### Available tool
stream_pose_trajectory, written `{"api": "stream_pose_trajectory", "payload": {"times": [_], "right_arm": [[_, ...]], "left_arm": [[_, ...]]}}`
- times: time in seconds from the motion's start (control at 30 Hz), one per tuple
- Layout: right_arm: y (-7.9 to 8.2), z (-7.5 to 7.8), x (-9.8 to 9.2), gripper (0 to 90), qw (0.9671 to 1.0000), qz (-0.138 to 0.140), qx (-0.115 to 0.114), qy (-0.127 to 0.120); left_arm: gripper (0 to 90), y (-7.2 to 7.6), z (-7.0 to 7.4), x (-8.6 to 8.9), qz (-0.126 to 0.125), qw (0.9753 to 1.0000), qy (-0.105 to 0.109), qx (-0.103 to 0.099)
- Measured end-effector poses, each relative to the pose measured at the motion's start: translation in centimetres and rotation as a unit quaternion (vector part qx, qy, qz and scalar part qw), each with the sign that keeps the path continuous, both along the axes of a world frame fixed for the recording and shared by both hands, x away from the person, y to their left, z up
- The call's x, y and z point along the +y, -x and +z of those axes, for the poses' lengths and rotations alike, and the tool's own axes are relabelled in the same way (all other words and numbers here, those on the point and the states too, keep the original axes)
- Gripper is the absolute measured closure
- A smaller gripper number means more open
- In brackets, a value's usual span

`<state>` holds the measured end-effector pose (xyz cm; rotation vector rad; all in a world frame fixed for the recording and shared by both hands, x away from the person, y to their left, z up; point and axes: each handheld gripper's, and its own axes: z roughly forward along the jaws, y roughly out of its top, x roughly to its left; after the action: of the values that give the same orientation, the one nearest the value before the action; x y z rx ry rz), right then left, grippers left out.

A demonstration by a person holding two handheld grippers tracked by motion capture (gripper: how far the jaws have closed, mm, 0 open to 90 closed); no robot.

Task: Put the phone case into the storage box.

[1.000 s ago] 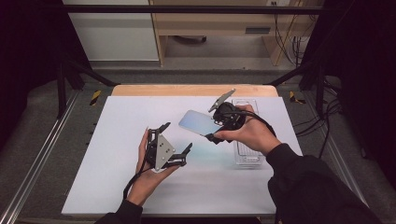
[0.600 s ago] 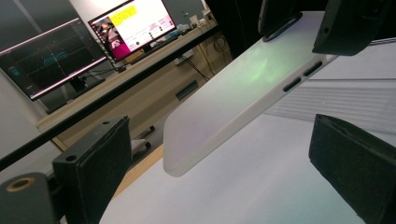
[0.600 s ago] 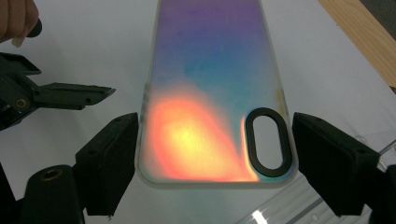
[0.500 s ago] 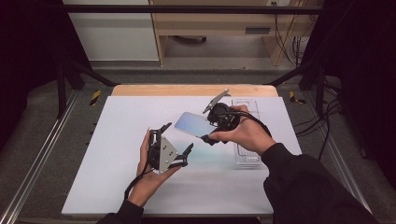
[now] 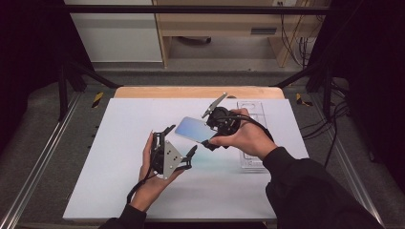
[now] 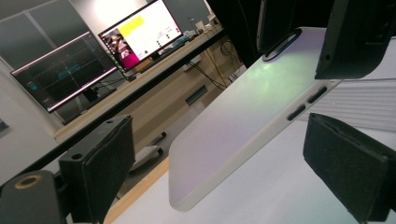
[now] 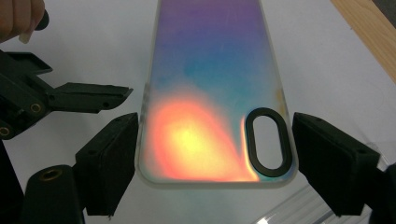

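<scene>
Since a second ago we have carried the phone case (image 5: 193, 129) a little leftward, so its free end now hangs closer to our left gripper (image 5: 177, 143). Our right gripper (image 7: 215, 140) holds the case by its camera-hole end, one jaw pressed to each long edge, and the case is lifted clear of the white worktop (image 5: 119, 191), tilted with its shiny rainbow back showing. Our left gripper's jaws stand wide apart and hold nothing; in the left gripper view the pale case (image 6: 243, 116) reaches toward the gap between them, its side buttons facing the jaw at the right, not touching either one. Behind our right hand (image 5: 246, 138), near the worktop's right edge, lies a clear plastic tray (image 5: 252, 112). Our left hand (image 5: 155, 174) rests low on the worktop, well short of that tray.
</scene>
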<state>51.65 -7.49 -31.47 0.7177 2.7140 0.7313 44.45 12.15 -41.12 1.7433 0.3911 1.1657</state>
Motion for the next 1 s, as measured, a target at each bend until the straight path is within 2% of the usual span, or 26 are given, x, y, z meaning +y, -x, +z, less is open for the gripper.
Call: {"api": "stream_pose_trajectory", "payload": {"times": [0.13, 0.3, 0.5, 0.73, 1.0], "right_arm": [[0.0, 0.0, 0.3, 17.9, 1.0, 0.001, 0.001, 0.0], [0.1, -0.1, 0.5, 17.9, 1.0, 0.004, 0.004, 0.0], [-0.1, -0.2, 0.4, 17.9, 1.0, 0.004, 0.006, -0.002], [0.2, -0.2, 0.7, 18.0, 0.9999, 0.012, 0.01, -0.004], [0.5, -0.3, 1.1, 17.9, 0.9997, 0.017, 0.014, 0.003]], "left_arm": [[9.7, 0.0, 0.0, 0.0, 0.002, 1.0, -0.002, -0.005], [11.3, 0.0, -0.2, -0.1, 0.003, 0.9998, -0.014, -0.01], [13.9, 0.1, -0.6, -0.4, 0.005, 0.9989, -0.042, -0.018], [18.9, -0.2, -1.5, -0.8, 0.009, 0.9956, -0.088, -0.031], [28.3, -0.3, -1.8, -0.6, 0.023, 0.9931, -0.105, -0.048]]}}
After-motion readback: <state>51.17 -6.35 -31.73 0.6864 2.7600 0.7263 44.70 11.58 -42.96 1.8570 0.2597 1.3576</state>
